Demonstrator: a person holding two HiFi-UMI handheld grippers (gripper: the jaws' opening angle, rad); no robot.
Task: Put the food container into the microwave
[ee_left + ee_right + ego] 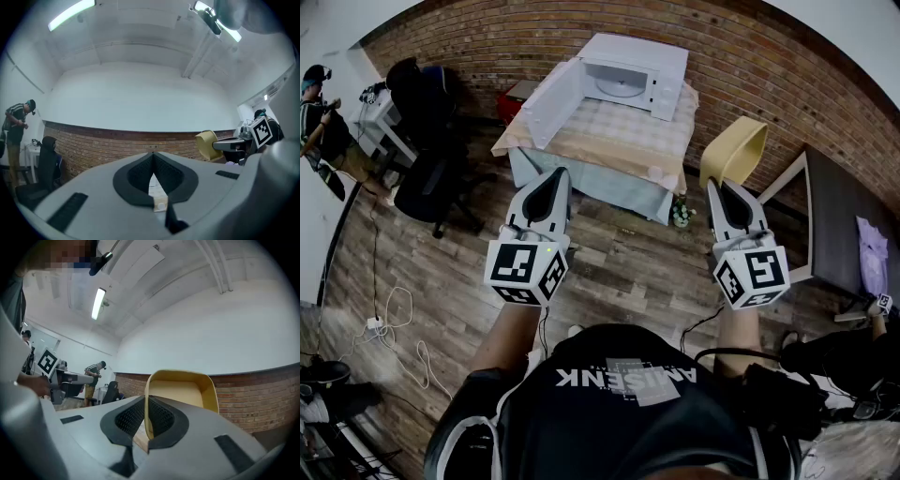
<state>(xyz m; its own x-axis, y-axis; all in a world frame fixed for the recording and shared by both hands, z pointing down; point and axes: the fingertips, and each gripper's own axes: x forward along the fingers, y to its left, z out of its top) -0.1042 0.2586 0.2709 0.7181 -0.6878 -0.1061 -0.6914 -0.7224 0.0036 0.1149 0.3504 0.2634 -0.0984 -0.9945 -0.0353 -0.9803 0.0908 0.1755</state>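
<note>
Closest in, a dark shirt (pixel 619 403); just beyond it, two tongs, held level. Left tongs (pixel 555 178) are closed on nothing. Right tongs (pixel 718 186) pinch one wall of the single yellow food container (pixel 737 148), which stands on edge past their tips. Farther off, ahead and to its left, one microwave (pixel 661 70) sits on the table (pixel 609 145), door (pixel 551 105) swung open.

I note a yellow food container (pixel 737 150) and a white microwave (pixel 637 75). The table (pixel 619 141) is covered in beige check.
</note>
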